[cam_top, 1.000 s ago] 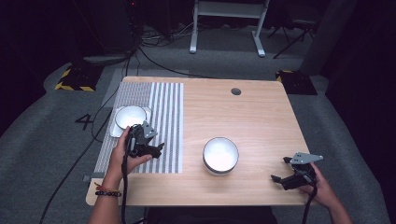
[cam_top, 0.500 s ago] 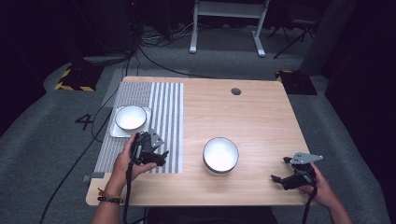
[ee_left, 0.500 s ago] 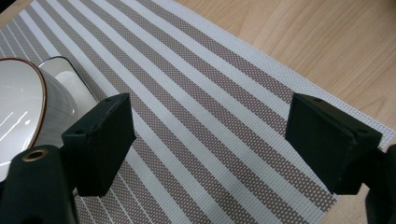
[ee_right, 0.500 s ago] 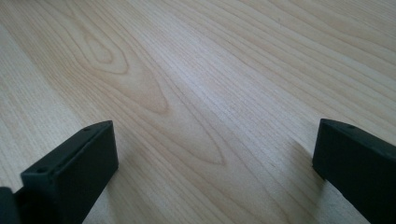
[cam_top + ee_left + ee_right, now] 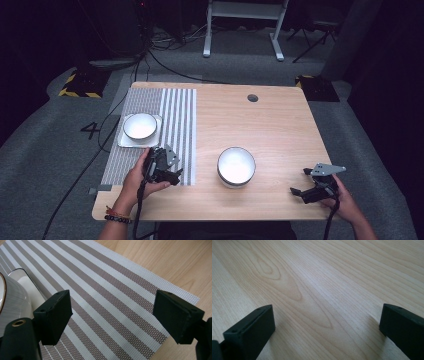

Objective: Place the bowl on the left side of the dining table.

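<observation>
While both grippers gape, left gripper [image 5: 167,170] hovers over placemat [image 5: 175,115] — empty.

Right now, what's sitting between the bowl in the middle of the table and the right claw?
Nothing: in the high view, only bare wooden table separates the bowl from the right claw.

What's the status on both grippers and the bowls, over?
Left gripper open over striped mat, empty. Right gripper open at table's near right corner, empty. One bowl on square plate, second bowl on bare wood. Nothing between them.
</observation>
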